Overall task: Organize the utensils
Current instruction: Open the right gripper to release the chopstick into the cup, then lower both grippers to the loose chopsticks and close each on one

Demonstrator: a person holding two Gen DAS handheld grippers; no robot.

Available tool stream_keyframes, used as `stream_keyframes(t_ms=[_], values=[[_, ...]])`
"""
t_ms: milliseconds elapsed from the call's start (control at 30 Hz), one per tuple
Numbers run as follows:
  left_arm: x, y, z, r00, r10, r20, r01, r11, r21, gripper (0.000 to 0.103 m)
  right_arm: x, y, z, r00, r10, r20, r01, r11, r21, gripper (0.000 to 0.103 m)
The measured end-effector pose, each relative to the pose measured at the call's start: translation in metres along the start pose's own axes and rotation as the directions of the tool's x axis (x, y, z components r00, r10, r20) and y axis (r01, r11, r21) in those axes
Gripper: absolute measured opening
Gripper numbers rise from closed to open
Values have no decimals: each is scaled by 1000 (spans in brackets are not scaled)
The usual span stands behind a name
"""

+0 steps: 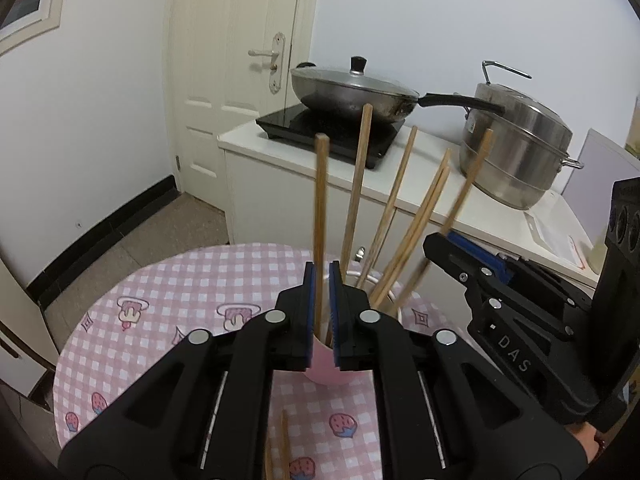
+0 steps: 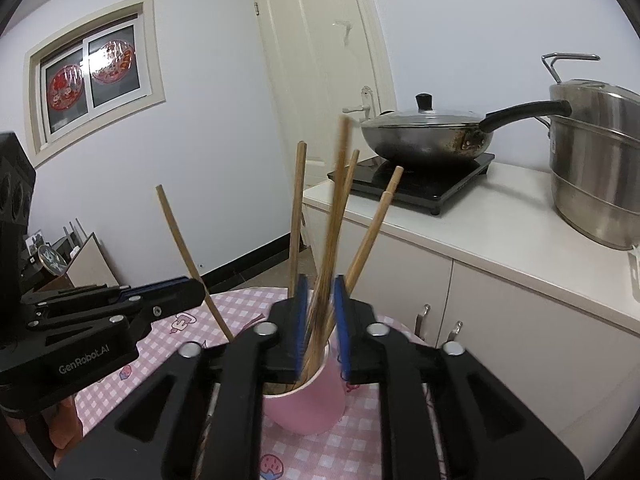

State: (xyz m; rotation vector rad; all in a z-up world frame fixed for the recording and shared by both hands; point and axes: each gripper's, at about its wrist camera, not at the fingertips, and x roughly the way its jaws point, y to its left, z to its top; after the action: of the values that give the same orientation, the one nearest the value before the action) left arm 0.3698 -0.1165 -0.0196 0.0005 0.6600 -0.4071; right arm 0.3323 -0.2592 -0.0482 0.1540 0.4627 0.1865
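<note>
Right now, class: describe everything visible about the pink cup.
The pink cup looks like smooth plastic with a white inside rim. It stands upright on the checked tablecloth and holds several wooden chopsticks that lean outward. Both hand-held grippers hover close above its mouth, partly hiding it.
</note>
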Motion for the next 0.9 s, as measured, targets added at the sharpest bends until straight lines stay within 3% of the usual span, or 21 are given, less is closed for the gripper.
stream_keyframes(t_ms=[33, 67, 100, 300, 600, 767, 900], values=[[-2, 0, 0, 1000, 2, 4, -2, 1000, -3, 38, -2, 0, 0, 1000, 1, 0, -1, 1000, 5, 26], [-7, 1, -1, 1000, 1, 26, -1, 1000, -11, 68, -5, -1, 0, 1000, 1, 1, -1, 1000, 8, 27], [-12, 1, -2, 999, 1, 50, 0, 1000, -17, 70, -7, 0, 0, 1000, 0, 3, 0, 1000, 8, 29], [-38, 0, -5, 997, 30, 66, -31, 999, 10, 70, -27, 8, 0, 1000, 2, 6, -2, 1000, -14, 32], [-65, 18, -41, 995, 96, -19, -95, 994, 57, 70, -51, 32, -18, 998, 27, -64, -31, 997, -68, 37], [-69, 32, -71, 983, 133, -125, -123, 989, 85, 70, -50, 50, -41, 986, 56, -156, -71, 993, -95, 40], [-57, 44, -99, 957, 165, -239, -144, 984, 102, 70, -38, 62, -63, 965, 84, -247, -106, 991, -77, 41]])
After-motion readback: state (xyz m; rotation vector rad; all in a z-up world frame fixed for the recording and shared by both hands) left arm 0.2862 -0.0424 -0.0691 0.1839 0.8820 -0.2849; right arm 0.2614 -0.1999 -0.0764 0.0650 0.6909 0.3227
